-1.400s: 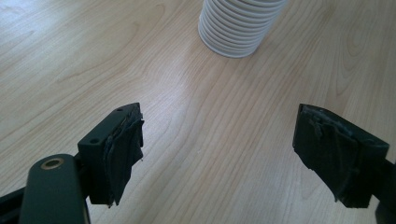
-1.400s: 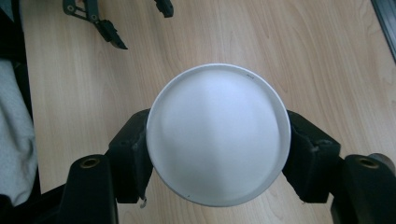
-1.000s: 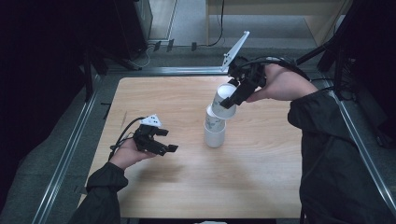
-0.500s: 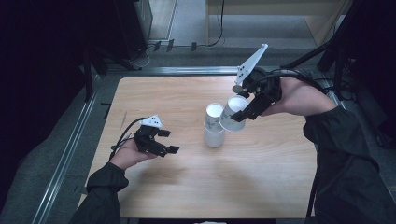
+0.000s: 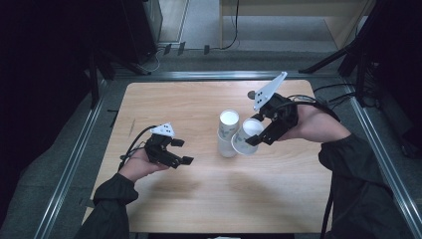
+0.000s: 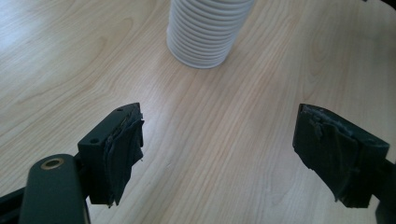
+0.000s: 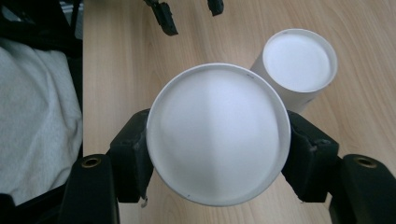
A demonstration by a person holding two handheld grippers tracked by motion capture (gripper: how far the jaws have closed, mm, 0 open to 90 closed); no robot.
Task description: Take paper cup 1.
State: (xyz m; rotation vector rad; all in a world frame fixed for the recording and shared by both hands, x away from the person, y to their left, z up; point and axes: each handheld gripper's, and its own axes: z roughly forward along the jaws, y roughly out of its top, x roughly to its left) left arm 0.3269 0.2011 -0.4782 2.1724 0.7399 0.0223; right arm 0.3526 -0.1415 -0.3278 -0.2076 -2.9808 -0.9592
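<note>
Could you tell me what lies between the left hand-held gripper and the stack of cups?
Bare wooden table; the left gripper view shows nothing between the left hand-held gripper and the stack of cups.

Bare surface (image 5: 164,104) all round my left gripper (image 5: 175,151), nothing blocking. Only the cup stack (image 5: 228,133) stands mid-surface, just beside the cup (image 5: 248,136) in my right gripper (image 5: 259,133); wide room nearer me.
</note>
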